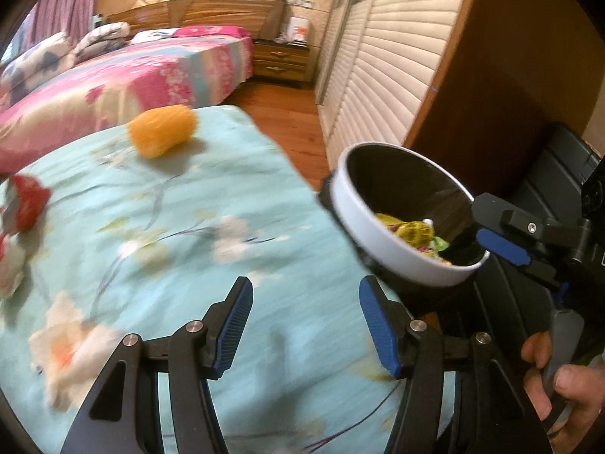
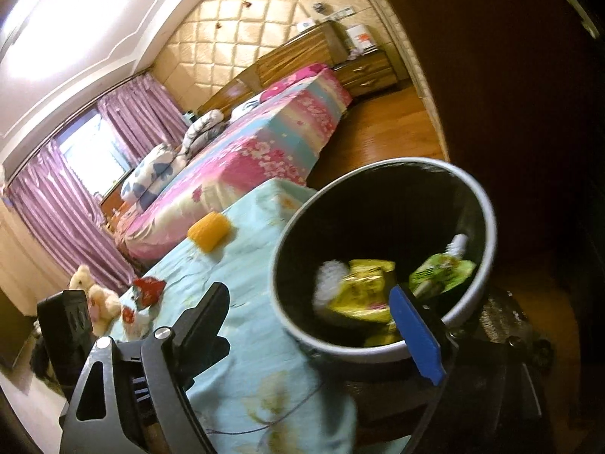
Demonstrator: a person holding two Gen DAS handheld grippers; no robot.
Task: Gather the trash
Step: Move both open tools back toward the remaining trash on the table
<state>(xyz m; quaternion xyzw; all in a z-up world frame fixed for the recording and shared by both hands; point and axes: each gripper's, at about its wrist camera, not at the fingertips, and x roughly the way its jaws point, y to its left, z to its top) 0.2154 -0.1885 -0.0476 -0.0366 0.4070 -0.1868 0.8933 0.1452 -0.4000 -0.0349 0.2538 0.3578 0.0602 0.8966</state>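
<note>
A pink floral bed (image 1: 143,72) fills the upper left, a wooden nightstand (image 1: 280,61) beyond it, purple curtains (image 2: 60,204) at left.

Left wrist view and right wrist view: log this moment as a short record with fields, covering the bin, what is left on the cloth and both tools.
surface: light blue floral cloth
bin: white-rimmed trash bin beside the cloth's edge, tilted toward the cameras
bin contents: yellow and green wrappers, something white
left on cloth: orange item, red and white wrapper
left tool: open, holding nothing, over the cloth
right tool: open, one finger in front of the bin rim, nothing visibly held
image quality: motion blur in both views
</note>
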